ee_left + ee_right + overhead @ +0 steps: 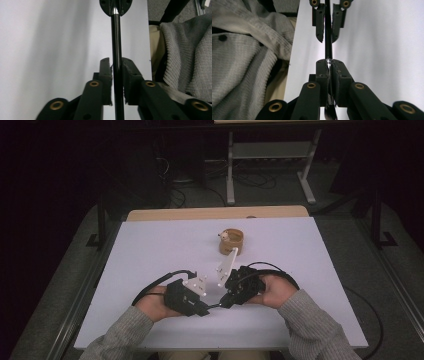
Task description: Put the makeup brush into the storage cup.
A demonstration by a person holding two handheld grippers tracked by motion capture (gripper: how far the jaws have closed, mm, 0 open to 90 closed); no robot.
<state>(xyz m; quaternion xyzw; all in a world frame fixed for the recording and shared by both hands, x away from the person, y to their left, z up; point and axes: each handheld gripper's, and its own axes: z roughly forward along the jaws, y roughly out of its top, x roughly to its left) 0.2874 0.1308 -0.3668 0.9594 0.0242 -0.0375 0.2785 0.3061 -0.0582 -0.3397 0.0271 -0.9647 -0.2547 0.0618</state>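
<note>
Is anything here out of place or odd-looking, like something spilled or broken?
Nothing looks spilled or broken. The one unusual sight is a thin black brush held off the table between the left gripper and right gripper, each clamped on one end. A small brown holder stands upright farther back.

Glossy black brush handle (117, 50), silvery metal ferrule (328, 62).

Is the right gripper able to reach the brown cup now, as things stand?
Probably not at once. The right gripper is shut on one end of a thin black brush, and the left gripper clamps its other end. The table between them and the brown cup looks free.
</note>
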